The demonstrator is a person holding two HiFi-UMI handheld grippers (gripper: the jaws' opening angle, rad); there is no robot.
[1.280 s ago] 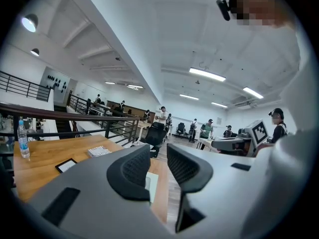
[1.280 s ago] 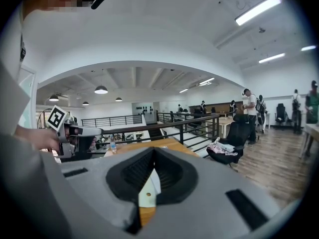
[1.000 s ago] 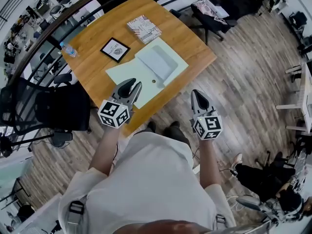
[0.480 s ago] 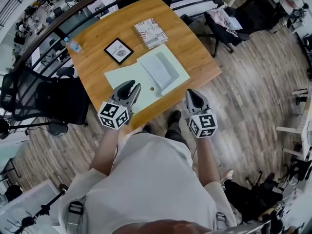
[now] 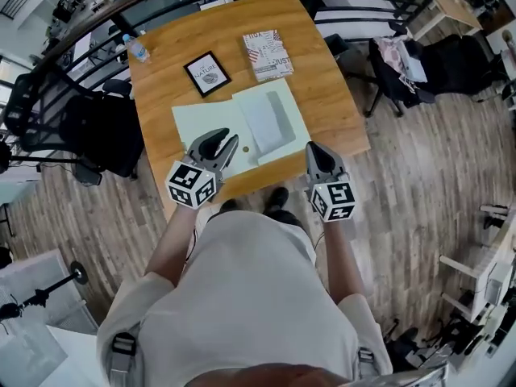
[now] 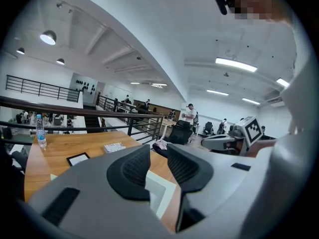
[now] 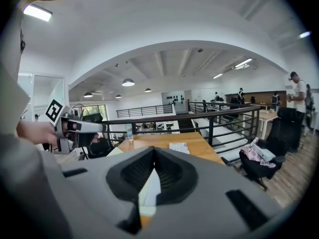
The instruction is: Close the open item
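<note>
Steps bring you up to the table (image 5: 322, 63), so both claws now sit at its near edge. Your left claw (image 5: 223, 141) is wide apart and empty; your right claw (image 5: 314, 148) is closed with nothing in it. The green folder (image 5: 197, 123) lies flat and open right by them, close enough to start closing.

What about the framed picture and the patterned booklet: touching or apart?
Apart. The head view shows bare tabletop between the framed picture and the patterned booklet.
</note>
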